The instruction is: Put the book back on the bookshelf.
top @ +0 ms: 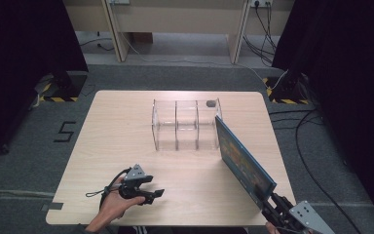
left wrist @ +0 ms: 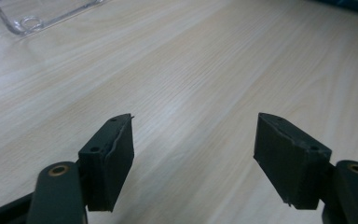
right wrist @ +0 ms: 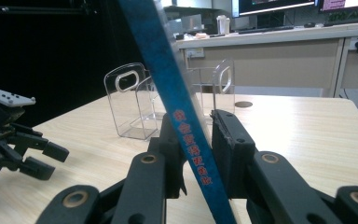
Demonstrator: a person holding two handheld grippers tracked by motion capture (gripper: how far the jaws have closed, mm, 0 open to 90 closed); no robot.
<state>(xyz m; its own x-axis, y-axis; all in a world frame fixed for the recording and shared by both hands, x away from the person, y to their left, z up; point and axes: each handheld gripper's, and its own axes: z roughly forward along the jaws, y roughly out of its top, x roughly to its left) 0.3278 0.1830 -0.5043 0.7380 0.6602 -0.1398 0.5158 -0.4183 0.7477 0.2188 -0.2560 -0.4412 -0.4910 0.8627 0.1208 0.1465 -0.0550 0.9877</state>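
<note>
Book point(top: 243, 158) clamped by spine in right gripper point(right wrist: 198, 140), tilted beside rack point(top: 185, 124); left gripper point(top: 148, 187) idle, jaws apart. Best kept upright, lined with a slot, lowered slowly.

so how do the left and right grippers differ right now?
The left gripper has its black fingers spread with nothing between them; the right gripper has its fingers closed on the thin blue book. In the high view the left gripper lies low over the light wooden table by its near edge; the right one, at the near right corner, holds the book tilted up towards the clear plastic three-slot organiser. Both are hand-held, with black two-finger jaws.
</note>
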